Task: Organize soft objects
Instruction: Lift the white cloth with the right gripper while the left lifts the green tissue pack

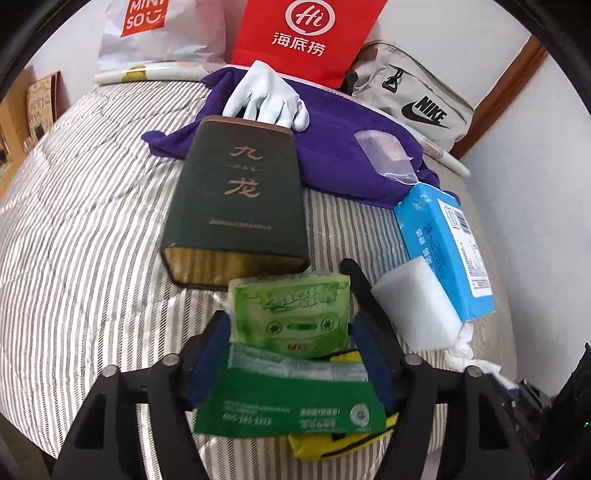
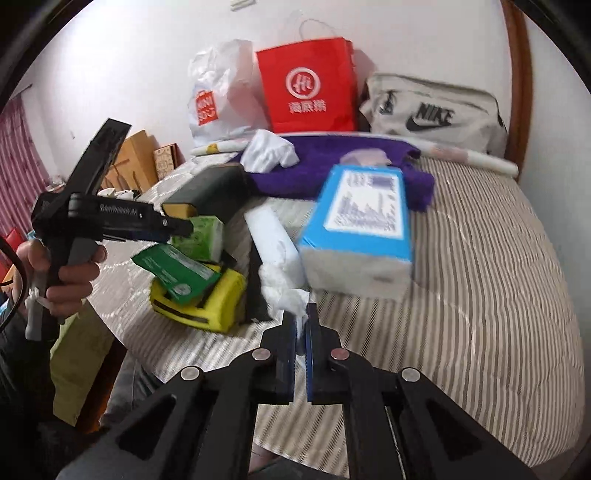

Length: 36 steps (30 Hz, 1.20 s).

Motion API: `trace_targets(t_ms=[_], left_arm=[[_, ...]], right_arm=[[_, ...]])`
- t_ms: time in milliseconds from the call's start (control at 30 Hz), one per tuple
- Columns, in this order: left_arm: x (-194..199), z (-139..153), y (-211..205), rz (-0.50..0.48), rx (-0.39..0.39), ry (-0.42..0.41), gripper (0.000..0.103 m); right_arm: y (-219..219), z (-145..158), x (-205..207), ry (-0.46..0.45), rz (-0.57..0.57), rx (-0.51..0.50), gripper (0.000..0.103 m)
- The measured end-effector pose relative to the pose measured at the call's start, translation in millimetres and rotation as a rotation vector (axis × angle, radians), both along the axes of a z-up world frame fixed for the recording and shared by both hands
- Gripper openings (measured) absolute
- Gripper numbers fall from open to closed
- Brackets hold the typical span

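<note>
My left gripper (image 1: 291, 325) is open around a light green tissue pack (image 1: 291, 314), above a dark green packet (image 1: 288, 402) lying on a yellow pouch (image 1: 332, 443); it also shows in the right wrist view (image 2: 177, 227). My right gripper (image 2: 302, 314) is shut on a crumpled white tissue (image 2: 286, 291) pulled from the blue tissue pack (image 2: 358, 221). A white foam block (image 1: 413, 306) lies between the green pack and the blue pack (image 1: 443, 247). A white glove (image 1: 269, 96) rests on a purple towel (image 1: 332, 147).
A dark green box (image 1: 236, 199) lies on the striped bed (image 2: 480, 295). A red bag (image 1: 306, 37), a white Miniso bag (image 1: 159, 33) and a grey Nike bag (image 2: 432, 110) stand against the wall. The bed's left edge drops to cardboard boxes (image 2: 136, 158).
</note>
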<state>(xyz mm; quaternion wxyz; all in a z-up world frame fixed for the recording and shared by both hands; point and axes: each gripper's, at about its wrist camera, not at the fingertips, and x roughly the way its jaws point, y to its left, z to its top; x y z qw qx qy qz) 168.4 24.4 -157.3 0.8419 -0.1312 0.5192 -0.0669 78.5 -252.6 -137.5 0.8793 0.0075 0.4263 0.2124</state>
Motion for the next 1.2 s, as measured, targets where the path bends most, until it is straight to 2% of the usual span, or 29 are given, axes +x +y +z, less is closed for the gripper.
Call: trace_targets(t_ms=[133,267,367,433,533,600,633,667,767,1000,1100,1167,1200], left_arm=[[9,-3,-16,0.016,0.072,0.023,0.077],[18,-11,-30,0.012,0.164,0.040,0.078],[23,-17,-31,0.023,0.183,0.055,0.078],[22,-16,-28,0.042,0.169,0.046,0.077],[19,-15,-18,0.052,0.131,0.034,0.070],[17,-13,-14,0.049,0.103,0.032,0.067],[16,-11,-11,0.050,0.085,0.031,0.065],[14,-10,-7,0.051,0.060,0.032,0.063],[11,-6,8,0.066,-0.037,0.038,0.061],[-1,6,28,0.067,-0.116,0.026,0.059],[-8,12,36,0.068,-0.107,0.009,0.059],[-13,14,44,0.076,-0.084,0.003,0.059],[-14,13,47,0.078,-0.079,0.003,0.059]], right_arm=[[-5,-17,4,0.030,-0.017,-0.013,0.004],[-6,-31,8,0.051,-0.023,-0.039,0.004],[-7,-41,11,0.076,-0.029,-0.044,0.005],[-8,-44,12,0.086,-0.032,-0.047,0.006],[-10,-47,13,0.101,-0.030,-0.028,0.015],[-9,-46,13,0.101,-0.023,-0.016,0.028],[-7,-45,12,0.096,-0.022,-0.016,0.040],[-5,-44,12,0.088,-0.022,-0.019,0.048],[2,-41,12,0.068,-0.013,-0.019,0.048],[16,-45,29,0.041,-0.020,-0.045,0.048],[24,-49,34,0.034,-0.013,-0.067,0.048],[28,-50,33,0.015,-0.012,-0.089,0.036],[29,-50,32,0.006,-0.015,-0.101,0.034]])
